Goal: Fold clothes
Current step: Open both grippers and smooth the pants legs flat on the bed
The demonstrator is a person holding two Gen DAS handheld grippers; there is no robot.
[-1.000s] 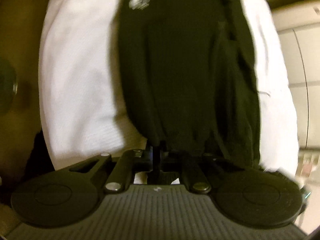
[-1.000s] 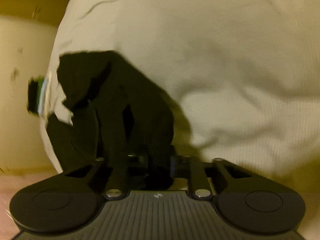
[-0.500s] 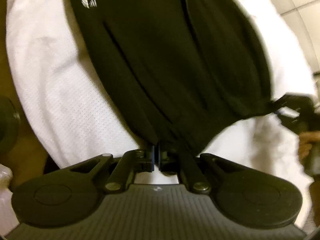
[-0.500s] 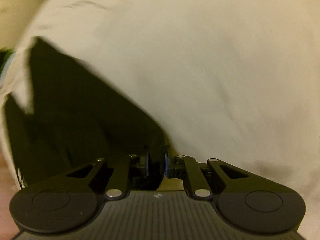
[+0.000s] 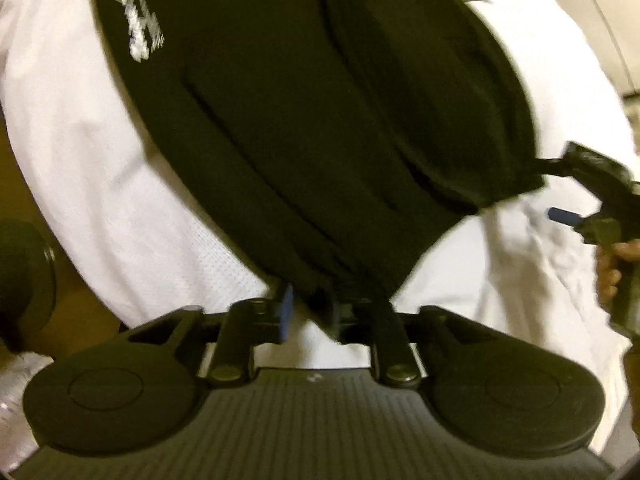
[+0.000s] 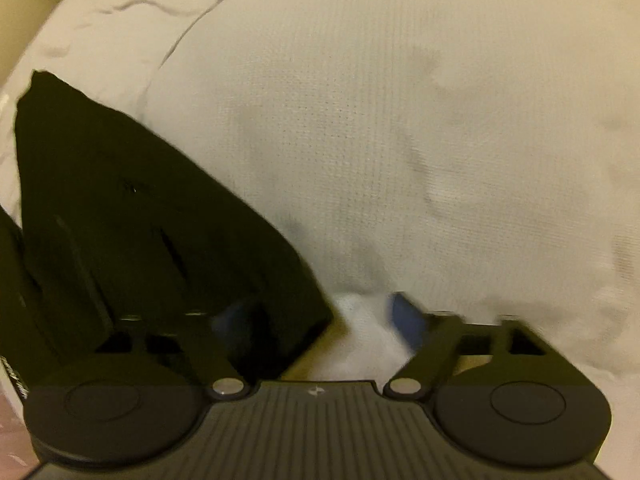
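Our left tool (image 5: 310, 312) is spread slightly, with a corner of the black garment (image 5: 320, 120) lying between its fingers. Our right tool (image 6: 320, 320) is spread wide, the garment's other corner draped over its left finger (image 6: 232, 320). The garment lies flat on a white cloth (image 6: 400, 140) covering the surface, near its edge.

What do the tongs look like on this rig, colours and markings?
Both alike. Left tongs: matte black linkage arms with silver pivot pins, two round black discs at the base, a ribbed grey body with a small white mark, blue pads on the fingertips. Right tongs: same build, blue pads. No cables or sleeves visible; a bare hand grips the right one in the left view.
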